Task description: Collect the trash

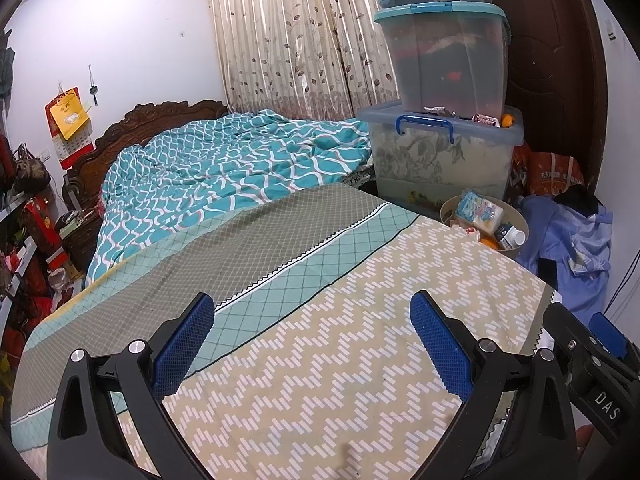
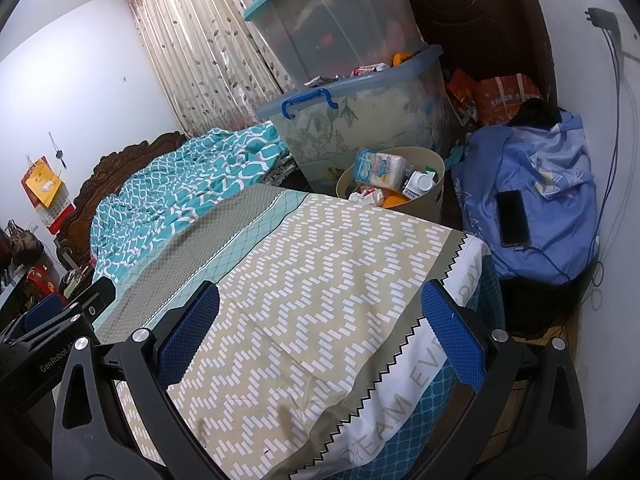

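A beige round trash bin (image 1: 516,216) stands on the floor past the bed's far right corner; it also shows in the right wrist view (image 2: 434,194). It holds a tissue pack (image 2: 380,168), a white bottle (image 2: 420,182), an orange scrap (image 2: 394,201) and other litter. My left gripper (image 1: 312,340) is open and empty, low over the patterned bedsheet (image 1: 340,360). My right gripper (image 2: 320,332) is open and empty over the sheet near the bed's corner. Each gripper shows at the edge of the other's view.
Stacked clear storage boxes (image 2: 360,120) stand behind the bin. A blue cloth bundle (image 2: 532,200) with a black phone (image 2: 512,218) on a cable lies to its right. A teal quilt (image 1: 224,168) covers the bed's head end. Cluttered shelves (image 1: 24,248) line the left wall.
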